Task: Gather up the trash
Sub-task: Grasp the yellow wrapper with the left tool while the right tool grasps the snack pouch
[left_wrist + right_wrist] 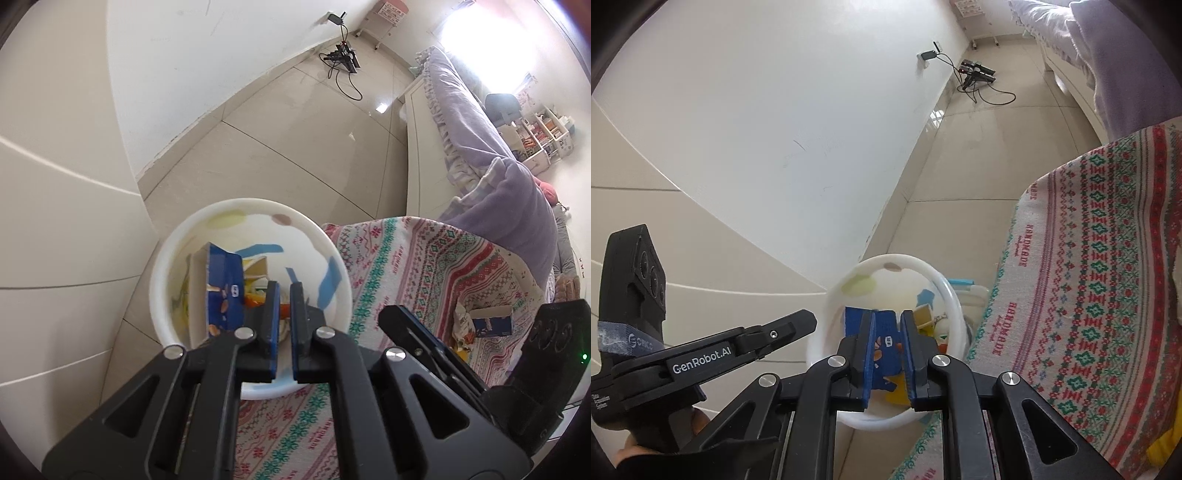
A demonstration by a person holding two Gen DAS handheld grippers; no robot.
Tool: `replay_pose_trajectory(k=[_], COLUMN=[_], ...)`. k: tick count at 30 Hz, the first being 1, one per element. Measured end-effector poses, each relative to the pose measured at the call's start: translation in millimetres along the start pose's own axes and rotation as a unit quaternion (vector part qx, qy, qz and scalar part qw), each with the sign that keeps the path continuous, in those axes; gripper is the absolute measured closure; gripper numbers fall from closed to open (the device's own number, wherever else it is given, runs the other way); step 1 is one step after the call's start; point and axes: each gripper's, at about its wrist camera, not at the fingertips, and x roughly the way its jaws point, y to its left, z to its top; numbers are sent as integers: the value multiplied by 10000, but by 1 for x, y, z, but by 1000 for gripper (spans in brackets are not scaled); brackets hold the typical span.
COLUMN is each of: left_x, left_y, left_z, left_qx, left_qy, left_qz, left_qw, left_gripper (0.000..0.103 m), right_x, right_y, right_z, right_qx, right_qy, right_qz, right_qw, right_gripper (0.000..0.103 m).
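Left gripper nearly closed over the white bin, nothing between its fingers, right gripper also narrow above the bin, seemingly empty though a blue box shows through the gap, another box on the patterned cloth.

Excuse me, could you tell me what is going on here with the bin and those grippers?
A person is clearing trash with two handheld grippers. The right gripper is shut on a blue carton above the white bin beside the patterned cloth. The left gripper hangs shut and empty over the bin. Another blue carton lies on the cloth.
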Motion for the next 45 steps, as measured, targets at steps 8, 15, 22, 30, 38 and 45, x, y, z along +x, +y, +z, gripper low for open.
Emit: replay_pose_trajectory(k=[8, 15, 22, 30, 38, 45], left_x=[3, 13, 38, 69, 107, 109], left_y=[-53, -106, -149, -207, -251, -257], left_z=[-23, -55, -83, -125, -156, -155], left_qx=[385, 680, 838, 1451, 2111, 2034], left_qy=[140, 410, 842, 1298, 1489, 1511], left_qz=[-313, -722, -937, -854, -334, -468], left_qw=[9987, 9942, 9885, 9771, 9655, 9662], left_gripper=[97, 66, 56, 49, 47, 83], right_x=[-81, -159, -225, -247, -247, -259], right_y=[-32, -77, -135, -193, -226, -241], right_z=[1, -5, -19, -44, -59, -58], right_qx=[16, 394, 792, 1225, 1483, 1676], right_qy=[-325, -520, -663, -302, -22, -136], right_qz=[-265, -1142, -1498, -1865, -1958, -2012], right_qw=[9991, 9913, 9833, 9743, 9694, 9650], right_gripper=[82, 70, 67, 62, 61, 60])
